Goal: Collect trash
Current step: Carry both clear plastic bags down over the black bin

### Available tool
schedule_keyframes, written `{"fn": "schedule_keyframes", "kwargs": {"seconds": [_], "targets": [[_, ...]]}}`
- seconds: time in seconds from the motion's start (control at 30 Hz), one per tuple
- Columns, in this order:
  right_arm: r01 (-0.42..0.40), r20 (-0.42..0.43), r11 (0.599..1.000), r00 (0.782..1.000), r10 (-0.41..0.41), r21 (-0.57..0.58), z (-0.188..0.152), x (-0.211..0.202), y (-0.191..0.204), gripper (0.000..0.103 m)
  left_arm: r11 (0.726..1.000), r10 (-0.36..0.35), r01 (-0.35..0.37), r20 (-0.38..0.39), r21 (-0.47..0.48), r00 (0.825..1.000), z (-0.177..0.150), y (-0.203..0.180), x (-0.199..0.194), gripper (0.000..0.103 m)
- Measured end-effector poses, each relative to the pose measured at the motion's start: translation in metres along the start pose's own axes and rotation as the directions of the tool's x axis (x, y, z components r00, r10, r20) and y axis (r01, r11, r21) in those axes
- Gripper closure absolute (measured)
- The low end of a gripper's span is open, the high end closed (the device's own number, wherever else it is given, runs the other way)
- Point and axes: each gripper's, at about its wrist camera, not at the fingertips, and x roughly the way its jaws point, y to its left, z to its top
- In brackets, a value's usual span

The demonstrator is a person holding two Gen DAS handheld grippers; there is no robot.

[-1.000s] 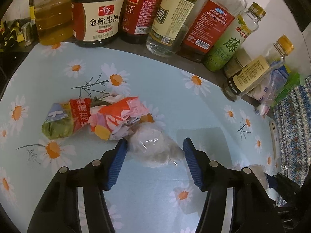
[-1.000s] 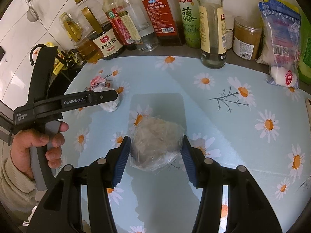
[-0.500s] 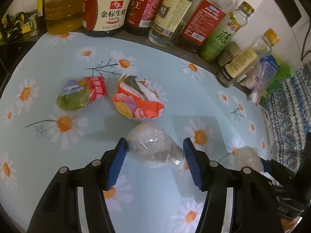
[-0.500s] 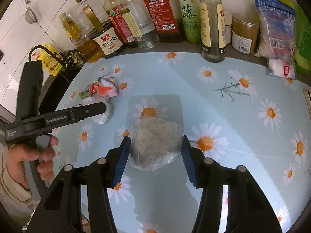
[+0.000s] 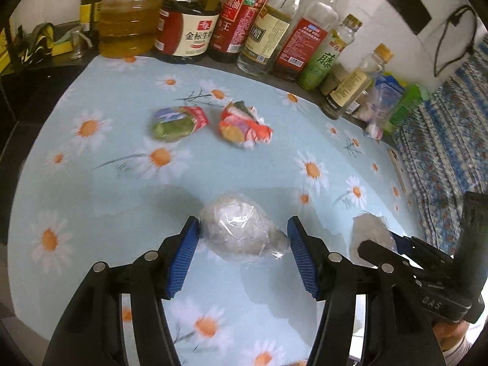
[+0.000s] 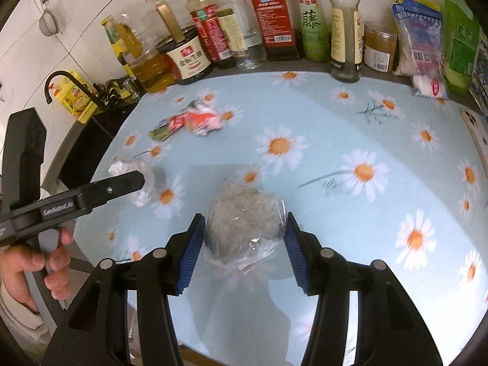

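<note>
My left gripper (image 5: 242, 241) is shut on a crumpled clear plastic wad (image 5: 241, 228) and holds it above the daisy tablecloth (image 5: 91, 213). My right gripper (image 6: 244, 235) is shut on a second clear plastic wad (image 6: 244, 216), also lifted; that wad shows in the left wrist view (image 5: 370, 235) too. Two crumpled wrappers lie on the cloth farther back: a green and red one (image 5: 177, 123) and an orange and red one (image 5: 244, 126). In the right wrist view they show as the green wrapper (image 6: 166, 126) and the orange wrapper (image 6: 204, 119), and the left gripper's wad (image 6: 146, 177) sits at the left.
A row of sauce and oil bottles (image 5: 189, 27) lines the back edge of the table. Food packets (image 6: 421, 48) stand at the back right. A black sink area (image 6: 88, 140) lies beyond the table's left edge. A patterned blue cloth (image 5: 442, 140) is at the right.
Both grippers have pulled back toward the table's near edge and risen, each keeping its plastic wad. The two wrappers now lie farther away.
</note>
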Motion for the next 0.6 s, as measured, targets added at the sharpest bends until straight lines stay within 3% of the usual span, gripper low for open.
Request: {"fn": "schedule_keyframes", "kwargs": {"seconds": [0.6], "targets": [[0.020,-0.014,0.999,1.000,-0.019,0.044,-0.096,-0.006,0.095,0.050,0.995,-0.038,0.042,-0.056,0.088,0.998,-0.094,0.056,-0.057,0.045]]}}
